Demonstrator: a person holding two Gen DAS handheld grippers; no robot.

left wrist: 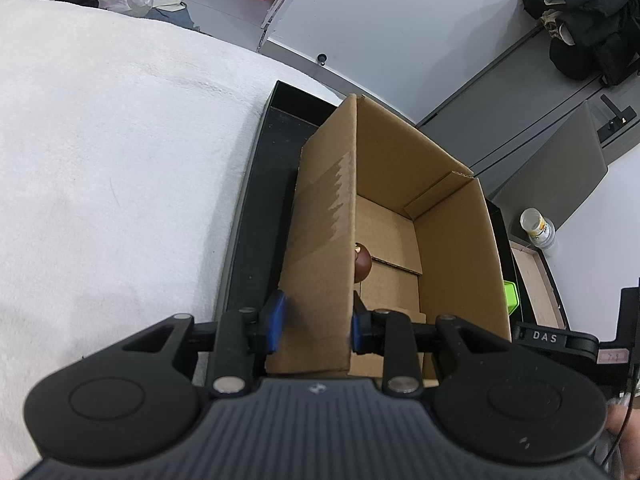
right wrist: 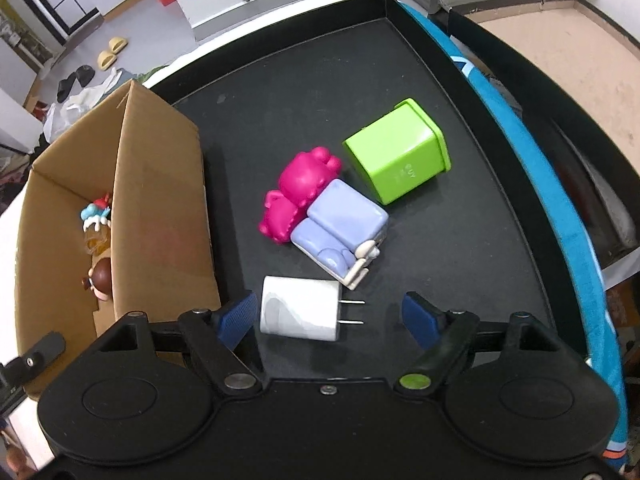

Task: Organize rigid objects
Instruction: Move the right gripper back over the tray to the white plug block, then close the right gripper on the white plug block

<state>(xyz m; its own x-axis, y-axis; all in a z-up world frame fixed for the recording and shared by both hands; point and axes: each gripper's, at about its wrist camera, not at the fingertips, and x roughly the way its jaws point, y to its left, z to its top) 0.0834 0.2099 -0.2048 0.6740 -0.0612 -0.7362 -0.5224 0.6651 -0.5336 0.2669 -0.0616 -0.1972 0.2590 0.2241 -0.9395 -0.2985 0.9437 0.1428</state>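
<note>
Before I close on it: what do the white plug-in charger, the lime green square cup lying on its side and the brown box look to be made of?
White plug-in charger: likely hard glossy plastic, soft sheen on its face, with two bare metal prongs. Lime green square cup: moulded plastic, smooth satin, embossed lettering on one side. Brown box: corrugated cardboard, matte, fluted edges visible.

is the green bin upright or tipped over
Tipped over: the green bin lies on its side on the black tray, base facing the camera.
</note>
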